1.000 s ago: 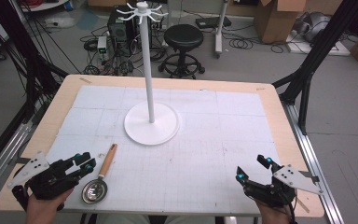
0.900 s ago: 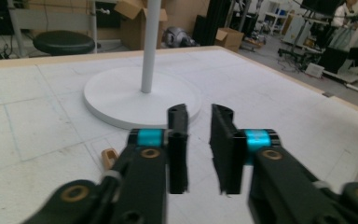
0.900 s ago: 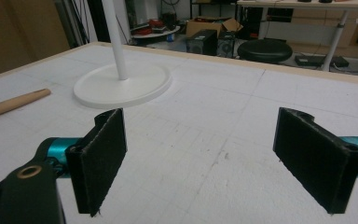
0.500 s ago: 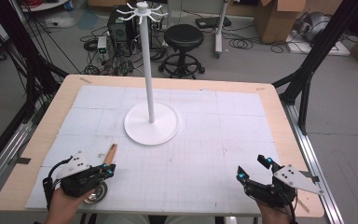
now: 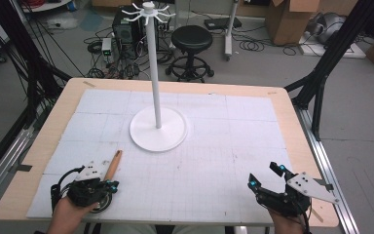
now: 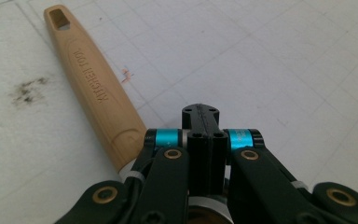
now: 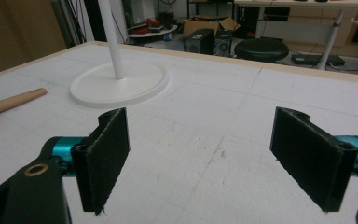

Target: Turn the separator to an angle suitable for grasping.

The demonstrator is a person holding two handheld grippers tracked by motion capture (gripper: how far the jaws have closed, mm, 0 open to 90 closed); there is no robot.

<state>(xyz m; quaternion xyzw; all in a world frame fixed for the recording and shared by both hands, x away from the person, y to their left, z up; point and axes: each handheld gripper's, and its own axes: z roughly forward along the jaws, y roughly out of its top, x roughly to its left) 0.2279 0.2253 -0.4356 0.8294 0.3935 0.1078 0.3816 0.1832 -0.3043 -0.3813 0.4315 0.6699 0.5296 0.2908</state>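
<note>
A utensil with a light wooden handle (image 5: 113,165) lies at the table's front left, its handle pointing away from me. My left gripper (image 5: 110,185) sits low over the utensil's metal end and hides it. In the left gripper view the jaws (image 6: 200,116) are pressed together just right of the handle (image 6: 95,93), and I see nothing between the tips. A strip of metal shows under the gripper body (image 6: 205,205). My right gripper (image 5: 264,175) rests at the front right with its pads (image 7: 105,158) wide apart and nothing between them.
A white stand with a round base (image 5: 158,129) and a tall pole (image 5: 152,63) topped with hooks rises at mid-table. Its base (image 7: 119,86) lies ahead and left of the right gripper. Beyond the far edge are a black stool (image 5: 191,39), cables and cardboard boxes.
My left gripper has moved right and down over the utensil's metal bowl, which showed beside it a second ago. The right gripper has stayed where it was.
</note>
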